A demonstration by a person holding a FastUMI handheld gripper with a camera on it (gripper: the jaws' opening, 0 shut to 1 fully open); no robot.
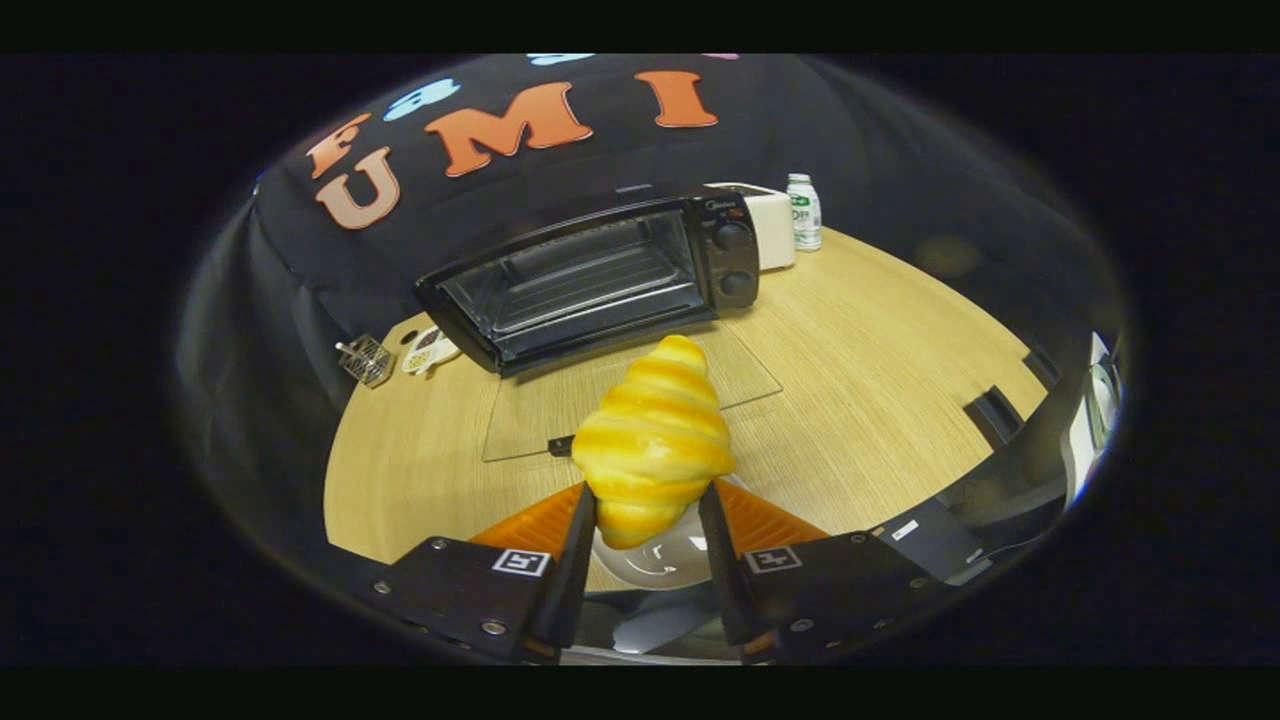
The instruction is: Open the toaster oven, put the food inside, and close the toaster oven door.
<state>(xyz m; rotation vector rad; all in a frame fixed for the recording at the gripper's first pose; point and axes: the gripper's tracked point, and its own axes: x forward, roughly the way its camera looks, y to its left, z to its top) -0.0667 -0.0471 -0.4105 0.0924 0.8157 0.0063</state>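
Right now, in the gripper view, the gripper pinches a golden croissant, one finger pressing on each flank of its lower half, so that the pastry stands upright with its narrow tip pointing away from the fingers. Beneath the croissant, between the fingers, a white plate shows, and the croissant appears lifted clear of it, though how far cannot be told. Beyond the fingers the wooden tabletop spreads out, and on it, toward the far edge, stands the black toaster oven. Its glass door is swung fully down and lies flat over the wood between the croissant and the oven's mouth, with the door's handle at the near end just beside the pastry. A wire rack shows inside the open cavity, and two round knobs sit one above the other on the oven's right panel. Just beside that right side stands a cream-coloured box-like appliance, and next to it, at the far edge, a small white bottle. At the tabletop's far left corner lie a small wire basket and a white object with markings too small to make out.
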